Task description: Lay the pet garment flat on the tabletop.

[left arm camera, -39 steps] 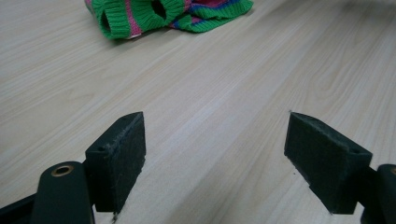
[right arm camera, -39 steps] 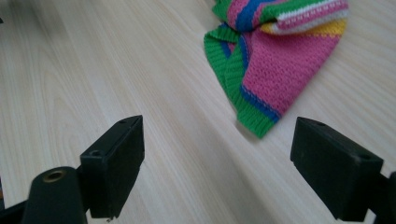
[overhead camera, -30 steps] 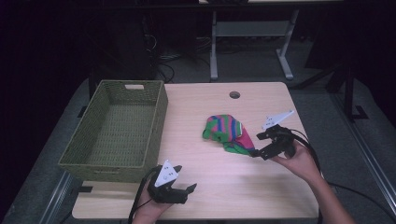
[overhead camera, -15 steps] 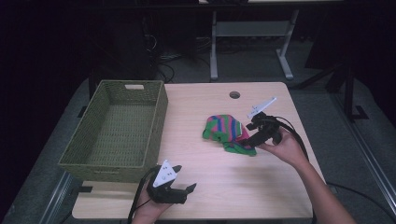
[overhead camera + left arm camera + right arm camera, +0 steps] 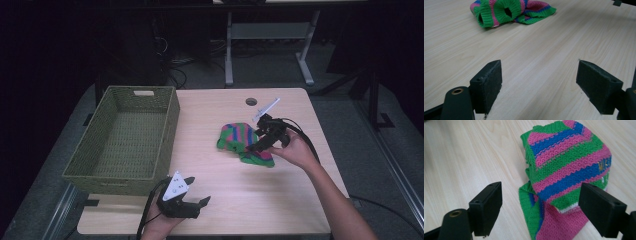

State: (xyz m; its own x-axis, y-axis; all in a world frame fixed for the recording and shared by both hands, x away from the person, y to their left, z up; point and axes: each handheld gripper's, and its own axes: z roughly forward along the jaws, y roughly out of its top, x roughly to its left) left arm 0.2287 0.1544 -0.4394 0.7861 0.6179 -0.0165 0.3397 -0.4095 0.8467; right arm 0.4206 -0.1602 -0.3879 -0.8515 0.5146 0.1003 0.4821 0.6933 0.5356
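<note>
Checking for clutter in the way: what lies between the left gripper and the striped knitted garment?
Nothing: in the left gripper view, bare wooden table runs from the open left gripper to the striped knitted garment.

Only lettering I can spot is some small yellow stitching on the striped knit sweater (image 5: 571, 167), on a blue stripe at its right edge in the right gripper view. Partly cut off, can't read it.

Your right gripper (image 5: 254, 145) hovered over the striped knitted garment (image 5: 239, 141) mid-table, while your left gripper (image 5: 192, 206) rested near the table's front edge, beside the green wicker basket (image 5: 90, 165).
</note>
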